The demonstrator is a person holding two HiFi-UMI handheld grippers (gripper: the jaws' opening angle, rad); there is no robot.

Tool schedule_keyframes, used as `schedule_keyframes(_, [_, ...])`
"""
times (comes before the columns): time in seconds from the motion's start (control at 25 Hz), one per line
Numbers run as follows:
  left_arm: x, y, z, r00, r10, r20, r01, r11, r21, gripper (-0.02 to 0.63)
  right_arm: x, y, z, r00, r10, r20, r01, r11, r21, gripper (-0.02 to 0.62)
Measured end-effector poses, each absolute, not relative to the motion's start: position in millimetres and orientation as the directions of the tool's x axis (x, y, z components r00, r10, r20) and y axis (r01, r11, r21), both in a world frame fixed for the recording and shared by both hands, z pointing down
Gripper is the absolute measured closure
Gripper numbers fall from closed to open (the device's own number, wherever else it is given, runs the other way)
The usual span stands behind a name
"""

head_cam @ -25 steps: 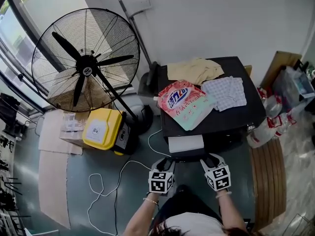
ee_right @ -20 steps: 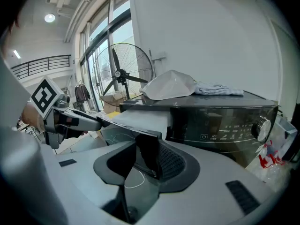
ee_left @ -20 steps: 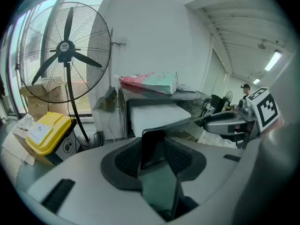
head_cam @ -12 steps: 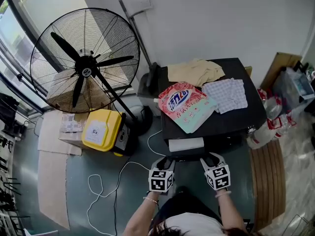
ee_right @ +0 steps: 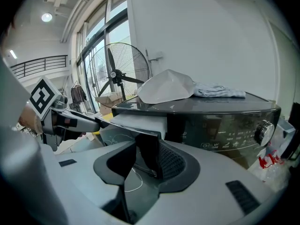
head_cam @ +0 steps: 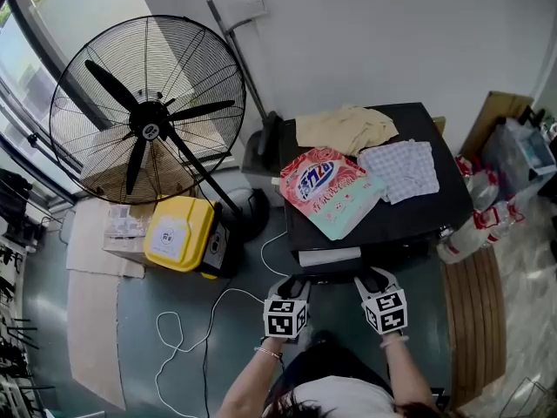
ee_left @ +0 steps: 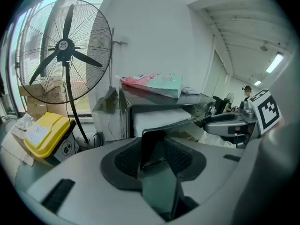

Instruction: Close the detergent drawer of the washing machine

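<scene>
The black washing machine (head_cam: pixel 418 216) has its white detergent drawer (head_cam: pixel 329 256) sticking out a short way at the front left. Both grippers are at the drawer's dark front panel (ee_left: pixel 187 122). My left gripper (head_cam: pixel 296 284) holds the panel's left end, and the panel fills the gap between its pads (ee_left: pixel 180 156). My right gripper (head_cam: pixel 369 279) grips the panel's right end in the same way. In the right gripper view the white drawer (ee_right: pixel 140 122) sits just behind the panel, beside the control panel and dial (ee_right: pixel 264 133).
A pink detergent bag (head_cam: pixel 326 185), a beige cloth (head_cam: pixel 344 127) and a checked cloth (head_cam: pixel 398 168) lie on the machine's top. To the left stand a large floor fan (head_cam: pixel 148 111) and a yellow box (head_cam: pixel 178 232), with a white cable (head_cam: pixel 187 333) on the floor. Plastic bags (head_cam: pixel 474 225) sit at the right.
The white drawer shows less of its length than a second ago. It has slid inward, and both grippers have moved toward the machine with it.
</scene>
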State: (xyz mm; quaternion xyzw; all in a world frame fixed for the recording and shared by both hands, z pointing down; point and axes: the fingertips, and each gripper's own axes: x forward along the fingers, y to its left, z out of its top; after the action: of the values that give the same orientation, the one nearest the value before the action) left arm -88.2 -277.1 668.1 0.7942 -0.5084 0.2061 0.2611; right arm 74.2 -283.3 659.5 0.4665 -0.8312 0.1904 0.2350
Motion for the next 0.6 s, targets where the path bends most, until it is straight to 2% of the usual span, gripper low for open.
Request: schedule_keyframes(0.6, [-91, -300, 666, 0.395, -0.708, 0.585, -0.917, -0.337, 0.213, 0.448, 72, -305, 657, -0.436, -0.703, 0.562, -0.878, 0.47, -0.094, 0.425])
